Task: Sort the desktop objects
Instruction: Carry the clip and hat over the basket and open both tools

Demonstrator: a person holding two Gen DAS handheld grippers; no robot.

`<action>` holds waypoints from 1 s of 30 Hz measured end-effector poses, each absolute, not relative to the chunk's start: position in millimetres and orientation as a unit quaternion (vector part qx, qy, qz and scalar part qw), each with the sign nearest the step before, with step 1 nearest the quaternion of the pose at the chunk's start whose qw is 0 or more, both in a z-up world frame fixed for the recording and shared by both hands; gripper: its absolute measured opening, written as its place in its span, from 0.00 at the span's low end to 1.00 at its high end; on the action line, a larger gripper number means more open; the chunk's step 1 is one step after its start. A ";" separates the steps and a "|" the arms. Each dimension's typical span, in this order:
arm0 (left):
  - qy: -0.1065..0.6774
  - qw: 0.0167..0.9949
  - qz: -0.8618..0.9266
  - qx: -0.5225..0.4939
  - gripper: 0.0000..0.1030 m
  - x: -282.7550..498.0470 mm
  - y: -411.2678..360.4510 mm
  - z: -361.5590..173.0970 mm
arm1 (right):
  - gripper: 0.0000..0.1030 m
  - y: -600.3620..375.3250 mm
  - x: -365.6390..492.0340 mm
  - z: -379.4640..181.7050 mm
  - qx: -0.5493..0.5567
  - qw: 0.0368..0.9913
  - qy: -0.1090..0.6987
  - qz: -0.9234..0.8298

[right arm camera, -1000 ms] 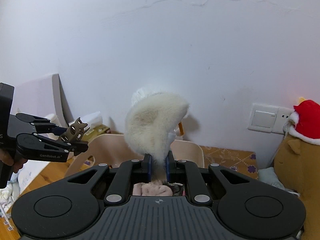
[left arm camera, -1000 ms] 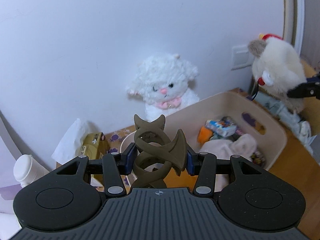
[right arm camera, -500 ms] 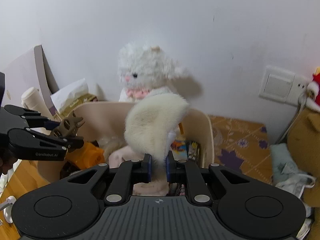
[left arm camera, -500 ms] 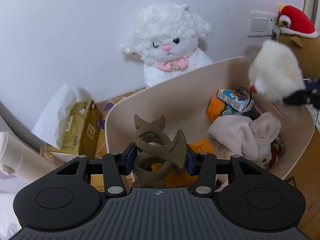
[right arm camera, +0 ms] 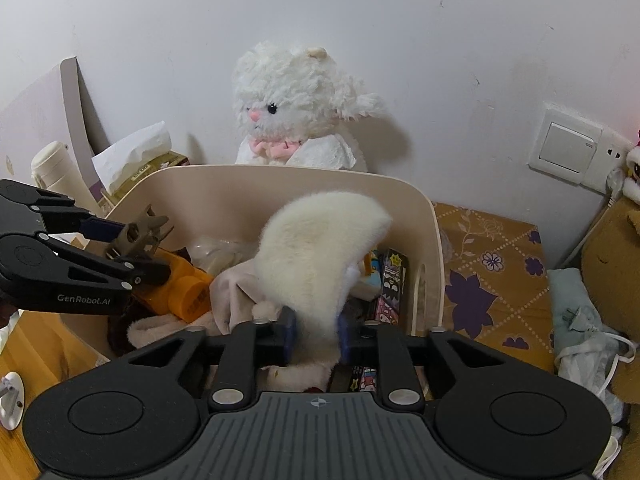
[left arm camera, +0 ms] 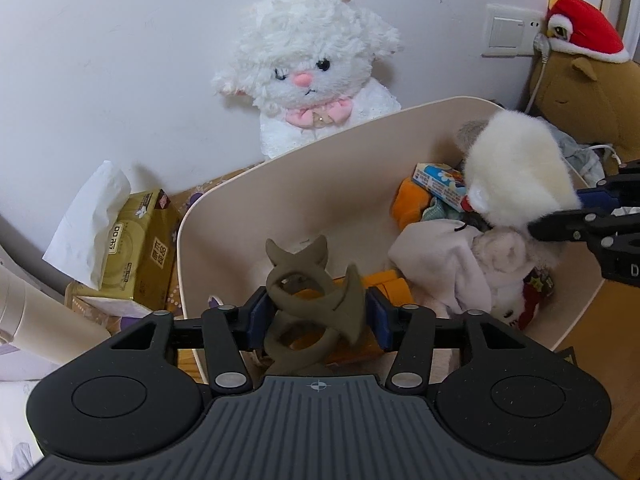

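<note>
Hovering over the cream bin (left arm camera: 224,216), both claws at once. Left claw (left arm camera: 316,316) opening, jaws spreading around the brown hair clip (left arm camera: 314,300), which is still sitting between the blue pads (hard to tell whether either pad is still pressing on it) just above the bin's near wall, with an orange bottle (right arm camera: 180,280) lying below it inside. Right claw (right arm camera: 316,332) opening as well, its blue pads standing apart on either side of the white furry toy (right arm camera: 316,248), fluff filling the gap between them, no clear squeeze showing; toy hanging over the middle of the bin, above a pale pink cloth (left arm camera: 448,264) and beside small printed boxes (right arm camera: 390,280) stacked against the right wall. Seen from the left wrist, the same toy (left arm camera: 516,176) hanging at the bin's far right corner with the right claw's black fingers (left arm camera: 568,228) reaching in from the edge. Sitting behind the bin against the white wall, a white plush lamb (left arm camera: 308,68) with a pink bow. Standing to the left of the bin, a gold tissue box (left arm camera: 136,248) with a tissue sticking up, and a cream flask (right arm camera: 60,176) beyond it. Resting on the right of the counter (right arm camera: 492,264), a brown plush (left arm camera: 592,96) in a red hat, below a wall switch (right arm camera: 568,152).
</note>
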State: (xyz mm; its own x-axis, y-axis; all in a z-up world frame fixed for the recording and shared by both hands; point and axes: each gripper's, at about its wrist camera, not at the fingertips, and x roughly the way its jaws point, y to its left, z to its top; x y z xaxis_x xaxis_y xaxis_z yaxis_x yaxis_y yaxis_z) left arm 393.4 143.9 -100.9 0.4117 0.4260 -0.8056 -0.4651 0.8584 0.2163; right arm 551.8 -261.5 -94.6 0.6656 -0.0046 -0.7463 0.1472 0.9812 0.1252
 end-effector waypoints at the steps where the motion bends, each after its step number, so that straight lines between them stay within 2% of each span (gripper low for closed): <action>1: 0.473 0.840 0.265 -0.021 0.63 393.2 142.9 -100.2 | 0.45 -261.0 550.8 -93.6 0.088 0.909 0.404 -0.042; 6: 0.465 0.845 0.263 -0.014 0.71 388.9 137.0 -94.6 | 0.57 -255.9 544.9 -87.5 0.082 0.913 0.398 -0.044; 8: 0.461 0.846 0.267 -0.016 0.73 386.5 135.8 -91.6 | 0.69 -253.0 541.5 -83.3 0.076 0.914 0.394 -0.051; 13: 0.452 0.851 0.267 -0.014 0.74 378.4 127.0 -81.8 | 0.77 -251.1 529.0 -68.6 0.084 0.923 0.370 -0.059; 17: 0.430 0.857 0.283 -0.008 0.74 367.8 119.9 -69.8 | 0.96 -248.9 516.3 -55.0 0.079 0.932 0.349 -0.064; 23: 0.403 0.866 0.295 -0.017 0.74 347.4 112.4 -52.4 | 1.00 -246.5 496.0 -37.6 0.079 0.942 0.320 -0.066; 30: 0.391 0.869 0.301 -0.034 0.76 322.3 101.9 -46.8 | 1.00 -248.0 462.8 -20.9 0.103 0.950 0.287 -0.071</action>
State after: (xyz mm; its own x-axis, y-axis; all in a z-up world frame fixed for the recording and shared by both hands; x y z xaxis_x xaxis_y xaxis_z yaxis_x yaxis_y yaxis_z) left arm 322.3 101.9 -46.8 0.5121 0.4974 -0.7003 -0.5501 0.8160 0.1773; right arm 462.8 -248.0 -20.9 0.8248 -0.0761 -0.5603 0.1944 0.9687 0.1546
